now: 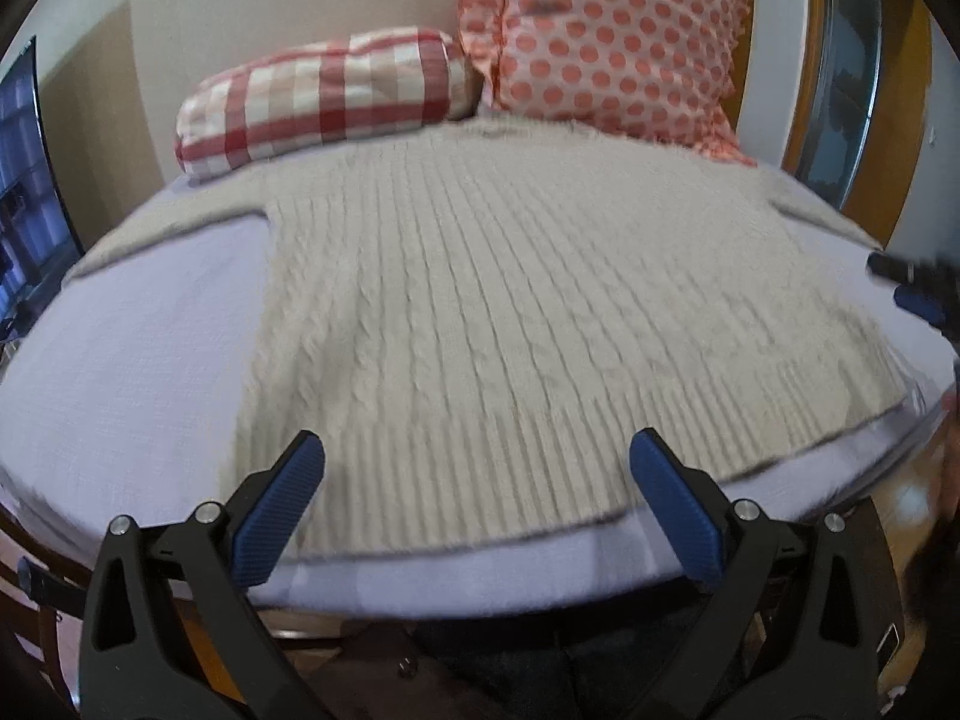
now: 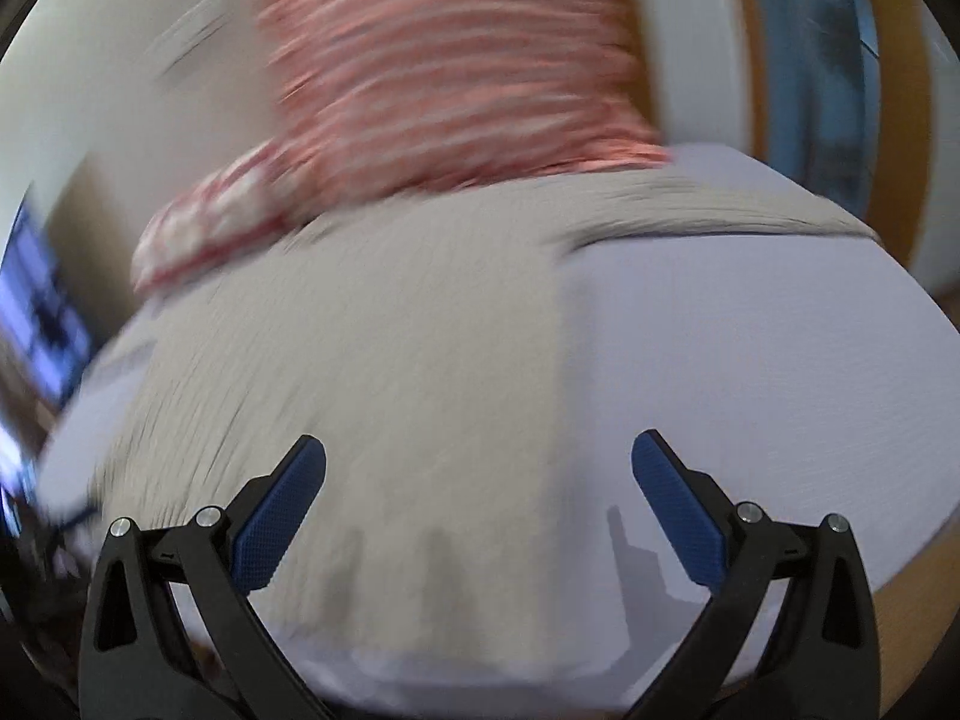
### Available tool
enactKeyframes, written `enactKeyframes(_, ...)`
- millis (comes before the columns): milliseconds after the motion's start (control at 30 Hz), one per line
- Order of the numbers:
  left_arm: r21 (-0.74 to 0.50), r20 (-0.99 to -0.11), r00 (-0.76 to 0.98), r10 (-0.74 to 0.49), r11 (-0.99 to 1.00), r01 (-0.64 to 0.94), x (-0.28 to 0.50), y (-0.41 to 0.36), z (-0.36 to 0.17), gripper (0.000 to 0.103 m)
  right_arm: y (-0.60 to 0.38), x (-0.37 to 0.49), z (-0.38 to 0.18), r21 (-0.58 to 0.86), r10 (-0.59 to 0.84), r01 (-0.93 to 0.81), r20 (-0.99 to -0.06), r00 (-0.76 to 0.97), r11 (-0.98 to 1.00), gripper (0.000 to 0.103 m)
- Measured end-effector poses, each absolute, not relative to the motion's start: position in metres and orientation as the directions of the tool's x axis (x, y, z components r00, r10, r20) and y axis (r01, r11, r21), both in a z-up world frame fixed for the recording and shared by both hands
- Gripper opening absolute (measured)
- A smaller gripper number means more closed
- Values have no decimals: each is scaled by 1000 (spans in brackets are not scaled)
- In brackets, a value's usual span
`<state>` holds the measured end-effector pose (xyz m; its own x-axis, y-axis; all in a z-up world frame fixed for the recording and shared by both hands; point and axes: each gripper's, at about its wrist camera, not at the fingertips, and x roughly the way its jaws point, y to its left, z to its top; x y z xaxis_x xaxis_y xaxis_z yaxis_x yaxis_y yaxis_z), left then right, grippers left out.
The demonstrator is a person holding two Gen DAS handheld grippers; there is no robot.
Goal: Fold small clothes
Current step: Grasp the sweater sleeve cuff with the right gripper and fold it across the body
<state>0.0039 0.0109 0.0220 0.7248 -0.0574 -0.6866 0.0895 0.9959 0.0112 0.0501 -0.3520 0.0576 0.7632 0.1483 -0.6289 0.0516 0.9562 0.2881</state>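
Observation:
A cream cable-knit sweater [image 1: 492,300] lies flat on a pale lavender sheet [image 1: 132,372], hem toward me, sleeves spread to both sides. My left gripper [image 1: 477,450] is open and empty, hovering over the hem near the sweater's lower left. In the right wrist view, which is motion-blurred, the sweater [image 2: 372,360] fills the left and middle, with its right sleeve [image 2: 720,210] stretched out at the back. My right gripper [image 2: 480,450] is open and empty above the sweater's right side edge. It also shows in the left wrist view [image 1: 912,282] at the far right.
A red-checked pillow [image 1: 324,102] and a pink polka-dot pillow [image 1: 612,42] lie at the head of the bed against the wall. A screen [image 1: 30,192] stands at the left. A wooden door frame [image 1: 888,120] is at the right. The bed's front edge [image 1: 480,588] is just under my left gripper.

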Motion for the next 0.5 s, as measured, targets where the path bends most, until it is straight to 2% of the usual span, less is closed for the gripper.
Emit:
enactKeyframes(67, 26, -665, 746, -46, 996, 84, 7, 14, 30, 101, -407, 75, 66, 367, 127, 154, -636, 762, 917, 102)
enactKeyframes(100, 33, -653, 756, -37, 996, 77, 10, 17, 34, 101, -435, 89, 68, 405, 116, 209, -645, 755, 890, 95)
enactKeyframes(133, 32, -646, 762, -33, 997, 71, 14, 20, 38, 101, -464, 104, 67, 440, 110, 262, -659, 744, 859, 82)
enactKeyframes(167, 27, -644, 764, -35, 997, 69, 17, 21, 40, 101, -481, 114, 66, 462, 106, 298, -667, 737, 835, 78)
enactKeyframes(200, 11, -645, 763, -44, 998, 67, 22, 26, 42, 101, -507, 128, 63, 497, 104, 352, -680, 726, 793, 67)
enactKeyframes(267, -37, -651, 756, -71, 997, 61, 31, 35, 42, 101, -555, 147, 54, 553, 79, 456, -692, 718, 697, 63)
enactKeyframes(333, -118, -656, 745, -118, 992, 53, 42, 47, 42, 101, -587, 161, 45, 585, 59, 519, -697, 715, 624, 54)
enactKeyframes(400, -174, -652, 743, -154, 983, 51, 49, 54, 42, 101, -618, 172, 32, 617, 39, 577, -700, 713, 534, 52)
enactKeyframes(500, -190, -645, 749, -154, 981, 38, 56, 59, 44, 101, -650, 182, 13, 633, 16, 639, -715, 699, 437, 47)
